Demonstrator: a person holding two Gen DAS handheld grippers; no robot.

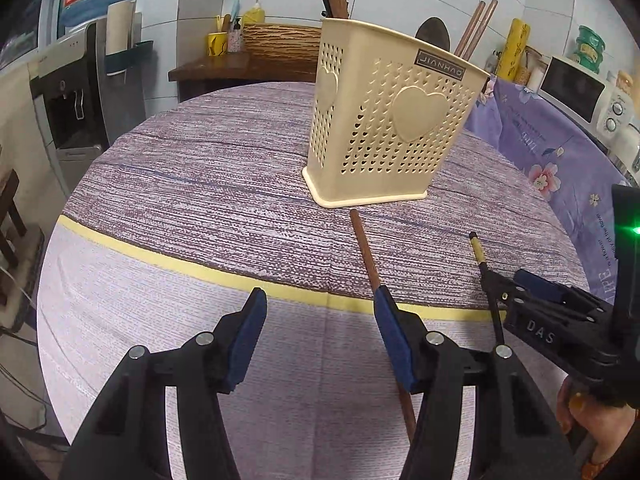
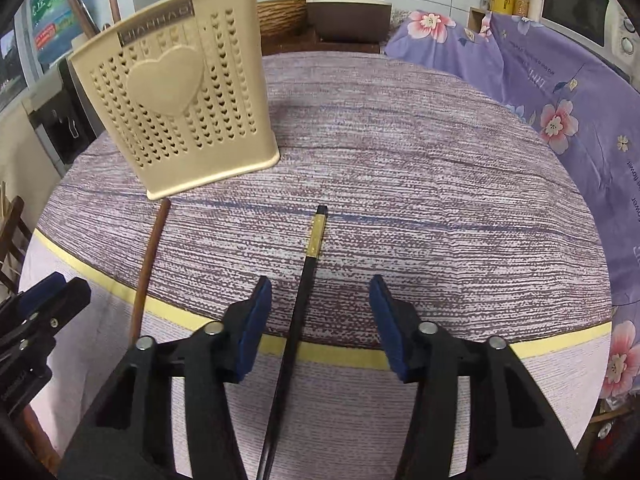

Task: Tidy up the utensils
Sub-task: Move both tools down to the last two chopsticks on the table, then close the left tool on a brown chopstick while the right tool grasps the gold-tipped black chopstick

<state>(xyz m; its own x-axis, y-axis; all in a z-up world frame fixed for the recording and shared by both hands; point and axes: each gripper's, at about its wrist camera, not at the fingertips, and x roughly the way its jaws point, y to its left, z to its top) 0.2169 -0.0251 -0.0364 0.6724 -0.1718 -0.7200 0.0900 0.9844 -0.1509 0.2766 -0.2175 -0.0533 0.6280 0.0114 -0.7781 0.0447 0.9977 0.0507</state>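
"JIANHAO" label on utensil holder [image 1: 384, 120], "DAS" on right tool [image 1: 520, 280]

Even, soft indoor light in both my wrist views; faint shadows on the tablecloth [image 1: 200, 168]. Strong fisheye bowing, dark vignette corners. Green LED [image 1: 636, 230] flares. Centre sharp.

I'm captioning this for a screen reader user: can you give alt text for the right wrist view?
The open right gripper straddles a black chopstick with a gold band, lying on a table with a purple cloth. A cream perforated utensil holder stands at upper left, a brown chopstick lying below it.
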